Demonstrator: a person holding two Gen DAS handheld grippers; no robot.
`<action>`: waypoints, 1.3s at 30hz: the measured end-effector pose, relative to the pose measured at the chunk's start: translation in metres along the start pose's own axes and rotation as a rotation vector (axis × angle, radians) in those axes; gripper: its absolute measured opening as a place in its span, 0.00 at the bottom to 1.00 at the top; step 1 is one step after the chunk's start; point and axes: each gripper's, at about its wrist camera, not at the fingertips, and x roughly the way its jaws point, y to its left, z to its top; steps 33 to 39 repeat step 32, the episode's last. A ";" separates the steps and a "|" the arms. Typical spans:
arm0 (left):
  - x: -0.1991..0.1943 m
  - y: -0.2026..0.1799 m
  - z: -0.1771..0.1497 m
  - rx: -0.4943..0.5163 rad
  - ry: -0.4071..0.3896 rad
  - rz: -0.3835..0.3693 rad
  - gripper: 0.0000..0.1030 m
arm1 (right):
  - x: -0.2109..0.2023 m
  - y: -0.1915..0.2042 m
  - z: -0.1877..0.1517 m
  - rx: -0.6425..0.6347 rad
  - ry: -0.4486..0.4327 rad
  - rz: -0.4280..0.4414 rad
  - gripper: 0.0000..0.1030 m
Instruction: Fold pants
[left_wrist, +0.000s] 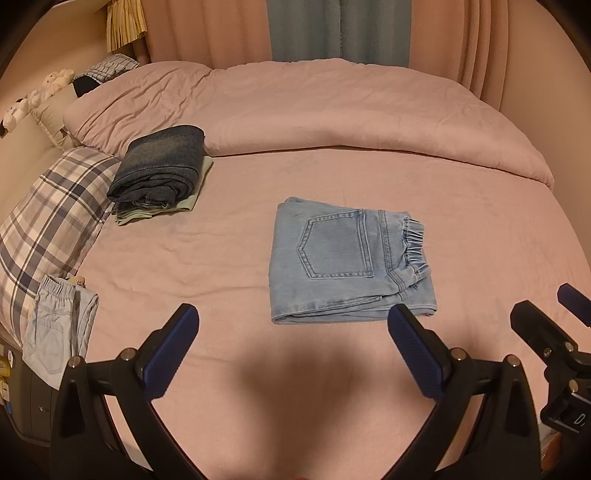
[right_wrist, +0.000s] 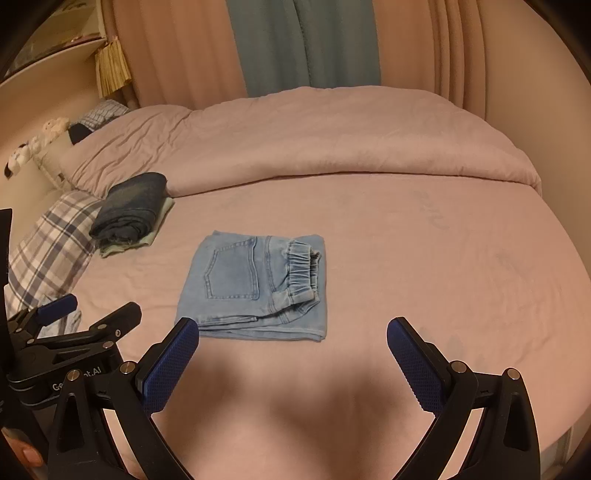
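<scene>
Pale green garment (left_wrist: 192, 197): mostly buried under the dark folded jeans (left_wrist: 159, 166) (only edges show).
Light pants (left_wrist: 55, 328) by the plaid pillow (left_wrist: 48, 221): hanging over the bed's side.
Plush toys (left_wrist: 22, 107): too small to tell.
Left claw (right_wrist: 55, 314) lettering: partly covered.

Dim, warm light — soft shadows, fisheye-curved edges.

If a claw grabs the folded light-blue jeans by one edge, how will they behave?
The folded light-blue jeans are soft stacked denim, so they'd probably droop and unfold. Layers look loose at the near edge, so pinching one likely peels it off. Pushed, they'd probably bunch on the pink sheet.
</scene>
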 end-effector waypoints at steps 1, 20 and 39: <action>0.000 -0.001 0.000 0.000 0.001 0.001 0.99 | 0.000 0.000 0.000 0.001 -0.002 -0.001 0.98; 0.000 -0.004 -0.001 0.013 -0.002 0.002 0.99 | -0.001 -0.002 -0.001 0.002 -0.006 -0.004 0.98; 0.000 -0.004 0.001 0.015 -0.003 0.001 0.99 | -0.001 -0.001 0.000 -0.003 -0.008 -0.004 0.98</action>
